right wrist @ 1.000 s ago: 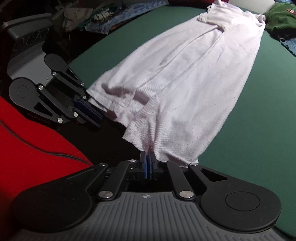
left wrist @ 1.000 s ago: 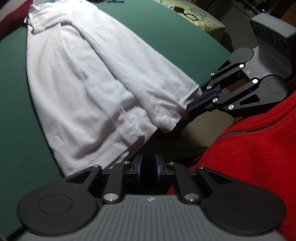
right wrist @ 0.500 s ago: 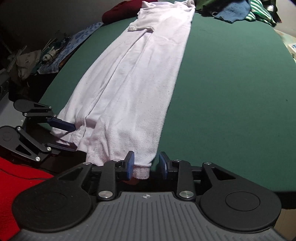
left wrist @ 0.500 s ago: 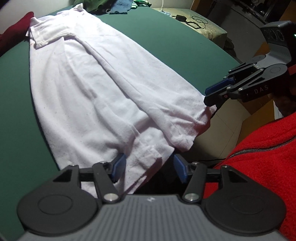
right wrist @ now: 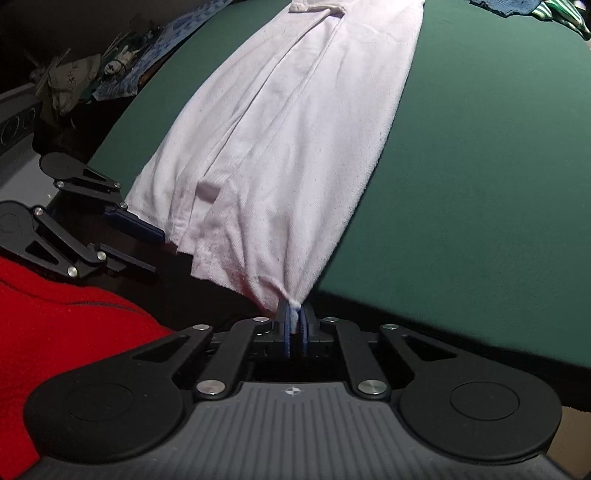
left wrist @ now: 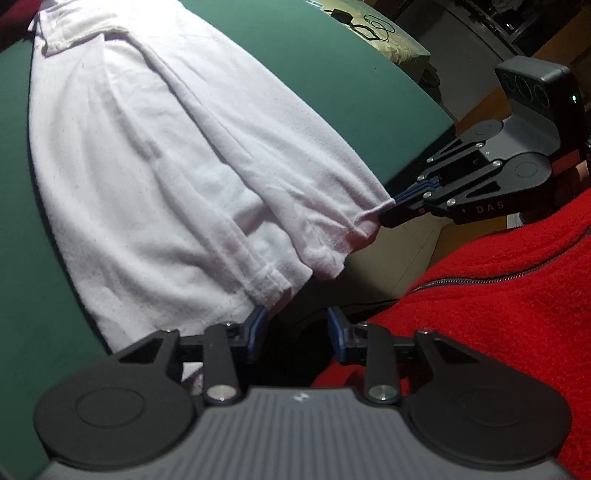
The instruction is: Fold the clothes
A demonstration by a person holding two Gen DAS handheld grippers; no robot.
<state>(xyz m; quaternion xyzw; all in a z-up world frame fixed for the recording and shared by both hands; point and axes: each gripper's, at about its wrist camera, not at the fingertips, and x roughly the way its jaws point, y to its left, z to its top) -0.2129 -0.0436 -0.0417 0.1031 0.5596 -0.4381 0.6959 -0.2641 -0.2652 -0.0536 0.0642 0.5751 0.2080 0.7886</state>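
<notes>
A long white garment (left wrist: 147, 166) lies folded lengthwise on the green table (right wrist: 480, 184), its hem hanging over the near edge. In the right wrist view the garment (right wrist: 295, 129) runs away from me. My right gripper (right wrist: 294, 325) is shut on the hem's right corner, and the cloth bunches into its pads. The left wrist view shows that gripper (left wrist: 391, 210) pinching the same corner. My left gripper (left wrist: 297, 332) has its jaws closing. The hem's left corner hangs at its left pad, and the gap between the pads looks dark. The left gripper (right wrist: 157, 253) sits at the hem's left edge.
A person's red fleece (left wrist: 498, 314) fills the near right, and the fleece (right wrist: 55, 332) shows again at lower left. Clutter (right wrist: 74, 81) lies beyond the table's left side. Blue and striped clothes (right wrist: 535, 11) sit at the far right. A box with a cable (left wrist: 376, 33) stands past the table.
Half a second ago both grippers stood open at the hem. Since then the right has shut on the hem's right corner and the left jaws have narrowed beside the left corner.
</notes>
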